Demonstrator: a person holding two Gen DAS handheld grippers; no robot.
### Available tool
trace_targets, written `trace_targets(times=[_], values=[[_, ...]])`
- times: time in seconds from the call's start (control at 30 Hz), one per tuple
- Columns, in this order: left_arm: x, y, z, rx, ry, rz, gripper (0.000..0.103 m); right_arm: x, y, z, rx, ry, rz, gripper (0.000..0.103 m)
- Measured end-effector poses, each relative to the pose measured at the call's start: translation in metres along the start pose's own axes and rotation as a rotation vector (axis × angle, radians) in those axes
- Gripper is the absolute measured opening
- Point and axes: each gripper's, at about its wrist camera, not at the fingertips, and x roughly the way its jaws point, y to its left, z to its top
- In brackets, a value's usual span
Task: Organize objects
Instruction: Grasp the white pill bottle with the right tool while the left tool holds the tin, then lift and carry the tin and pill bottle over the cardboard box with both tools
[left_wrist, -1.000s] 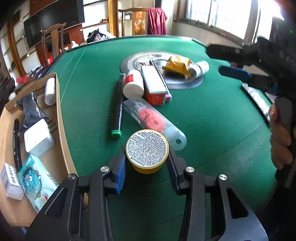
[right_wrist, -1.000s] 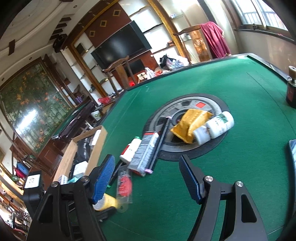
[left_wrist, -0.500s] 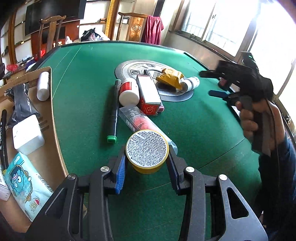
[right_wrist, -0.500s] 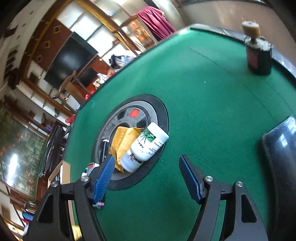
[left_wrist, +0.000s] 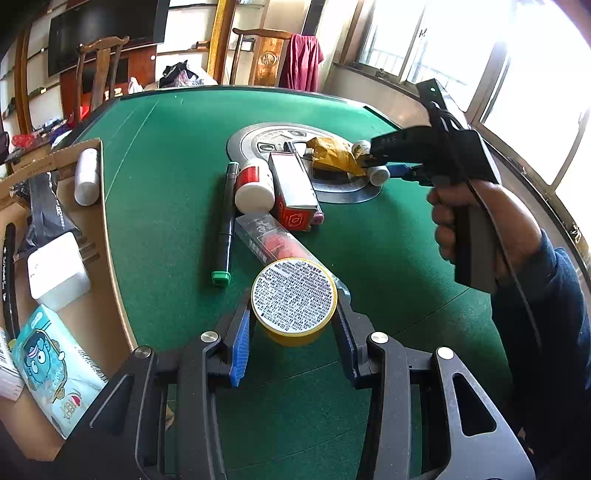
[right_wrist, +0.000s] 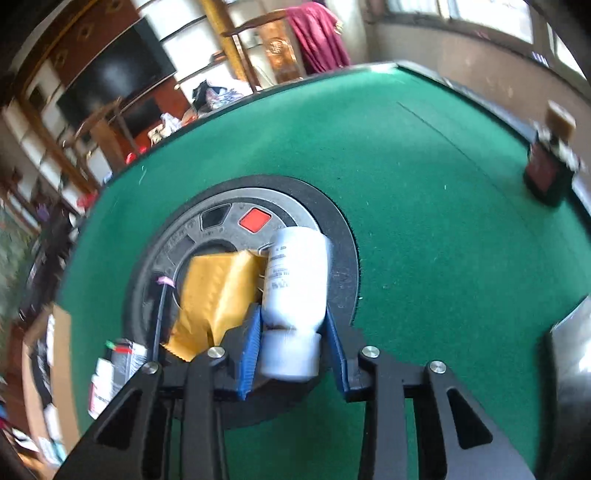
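Right claw (right_wrist: 291, 350) closing on white bottle (right_wrist: 295, 284) | lying flat, cap toward claw

A white bottle (right_wrist: 295, 280) lies on its side between the right jaws, cap toward them, a yellow pouch (right_wrist: 214, 295) touching its left. A yellow tin (left_wrist: 294, 301) with a printed white lid sits clamped between the left jaws.

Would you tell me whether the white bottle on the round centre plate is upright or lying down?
Lying down: the white bottle rests on its side, cap toward the camera.
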Motion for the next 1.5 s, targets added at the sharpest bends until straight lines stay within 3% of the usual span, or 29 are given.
trace_targets(times=[0.27,0.43,0.6,1.07,1.5], values=[[0.0,0.005,0.001,-0.018,-0.003,-0.009,0.039,-0.038,-0.003,-0.028,-0.016,-0.03,0.171,0.033],[0.0,0.008,0.003,-0.036,-0.006,-0.015,0.039,-0.068,0.027,-0.042,-0.088,-0.104,0.316,0.033],[-0.001,0.008,0.003,-0.042,-0.014,0.0,0.039,-0.066,0.061,-0.06,-0.193,-0.067,0.387,0.033],[-0.018,0.011,0.007,-0.078,-0.061,-0.002,0.039,-0.068,0.081,-0.077,-0.285,-0.062,0.423,0.033],[-0.069,0.029,0.01,-0.119,-0.164,0.002,0.039,-0.076,0.106,-0.09,-0.321,-0.042,0.463,0.033]])
